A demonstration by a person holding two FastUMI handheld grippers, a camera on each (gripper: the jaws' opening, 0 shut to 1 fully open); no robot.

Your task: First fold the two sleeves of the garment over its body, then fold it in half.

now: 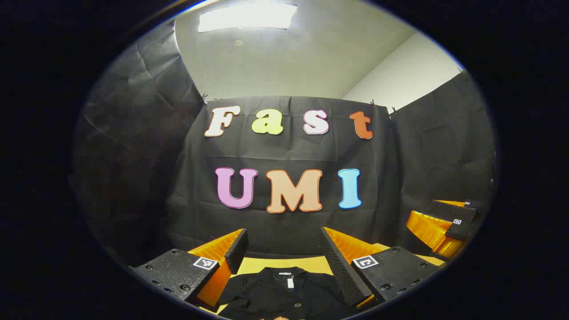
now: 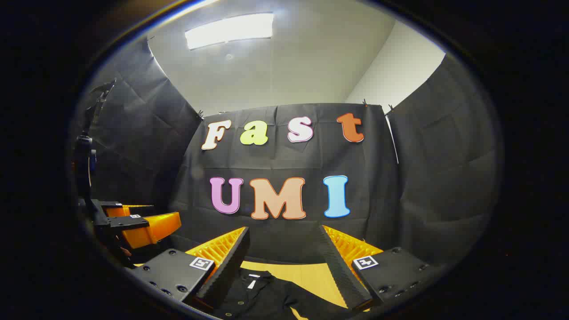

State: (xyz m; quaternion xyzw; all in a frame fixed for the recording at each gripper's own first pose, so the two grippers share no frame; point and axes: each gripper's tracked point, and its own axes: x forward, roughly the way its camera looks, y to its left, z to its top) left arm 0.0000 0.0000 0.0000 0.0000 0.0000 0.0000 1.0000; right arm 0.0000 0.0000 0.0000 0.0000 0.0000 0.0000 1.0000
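Note:
A black button-up garment (image 1: pixel 284 295) lies flat on the wooden table (image 1: pixel 260 266), its collar with a small white tag (image 1: pixel 290 282) toward the back wall. My left gripper (image 1: pixel 284 258) hovers above the collar, open, with nothing between its fingers. In the right gripper view the same garment (image 2: pixel 262 293) lies low and left of centre on the table (image 2: pixel 313 275), one part reaching off to the right. My right gripper (image 2: pixel 282 260) stands open above it, holding nothing. Each gripper appears in the other's view: the right gripper (image 1: pixel 422 212) far right, the left gripper (image 2: pixel 164 212) far left.
Black cloth walls close the booth behind and on both sides. A dark stand (image 2: pixel 84 151) rises at the left edge of the right gripper view. A ceiling light (image 1: pixel 246 17) glows overhead.

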